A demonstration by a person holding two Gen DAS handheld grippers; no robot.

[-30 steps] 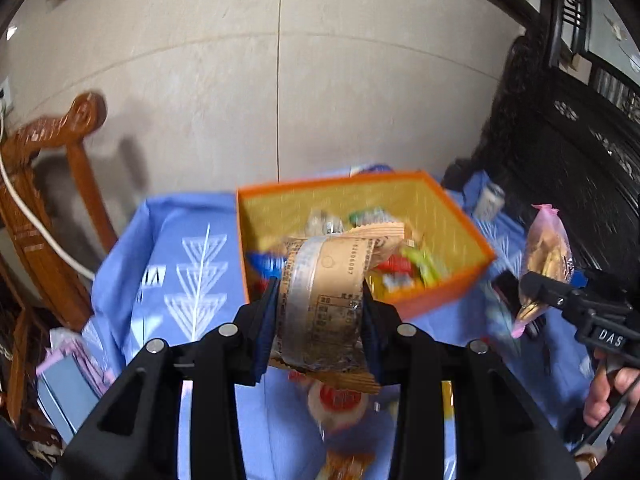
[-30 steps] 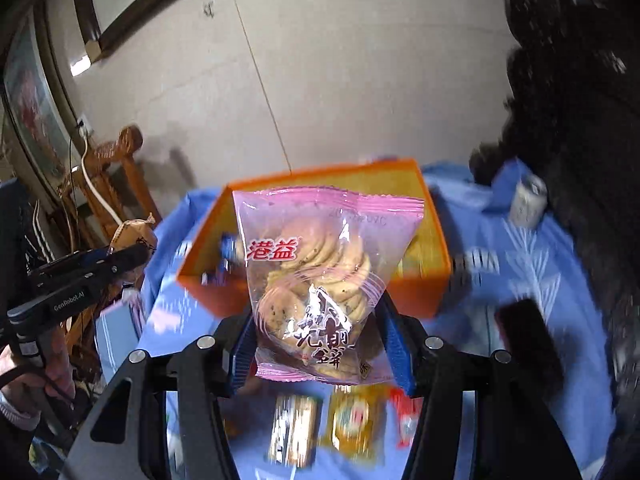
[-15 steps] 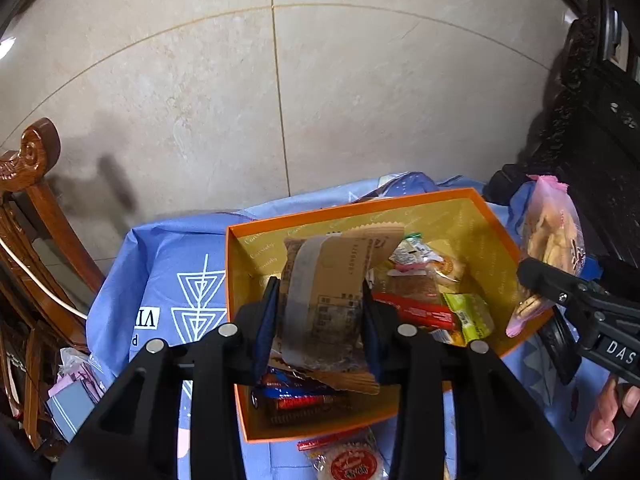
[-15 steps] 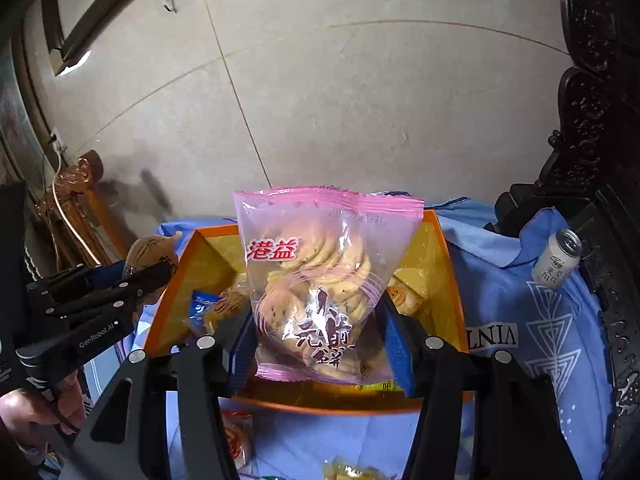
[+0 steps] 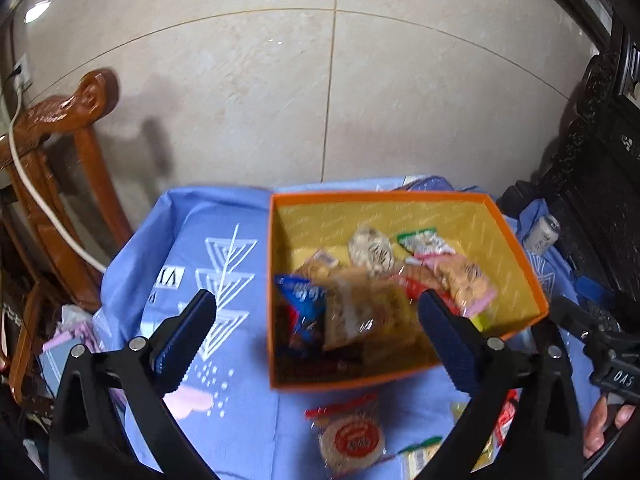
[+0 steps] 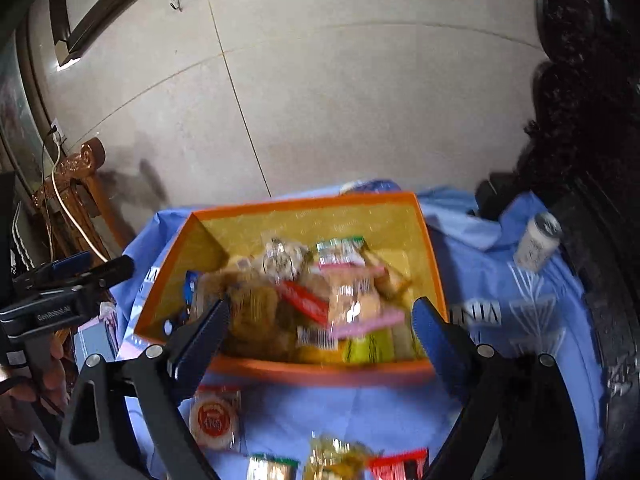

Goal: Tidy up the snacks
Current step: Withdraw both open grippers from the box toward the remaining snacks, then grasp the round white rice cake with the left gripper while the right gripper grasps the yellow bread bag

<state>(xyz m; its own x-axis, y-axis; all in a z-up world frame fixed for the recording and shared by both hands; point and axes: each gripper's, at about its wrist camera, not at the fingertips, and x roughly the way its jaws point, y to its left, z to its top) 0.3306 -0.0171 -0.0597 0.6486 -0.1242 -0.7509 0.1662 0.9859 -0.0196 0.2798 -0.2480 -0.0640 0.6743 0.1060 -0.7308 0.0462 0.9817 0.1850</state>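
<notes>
- The blue tablecloth (image 5: 224, 420) covers the table, with a wooden chair (image 5: 68, 152) off to its left and dark carved furniture (image 5: 600, 184) to its right; a drink can (image 6: 536, 242) stands upright on the cloth, apart from the box on its right.
- The orange box (image 5: 516, 248) sits in the middle of the cloth and holds a loose heap of snacks, among them a pink-edged biscuit bag (image 6: 356, 300) and a brown wrapped pack (image 5: 360, 312) lying on top; blur hides the finer labels.
- The left gripper (image 5: 316, 328) hangs above the near left part of the box, tilted down toward it, jaws spread wide and holding nothing.
- The right gripper (image 6: 320, 332) hangs over the near rim of the box, likewise pitched downward, fingers apart and empty.
- Several packets lie on the cloth in front of the box: a round red-labelled cake (image 6: 214, 418), a red packet (image 6: 396, 465) and a yellow packet (image 6: 334, 460).
- The step in hand looks like going for the next loose packet. It would go best if each gripper takes the packet nearest its own side, closes across the packet's narrow width, and lifts clear of the rim before crossing over.
</notes>
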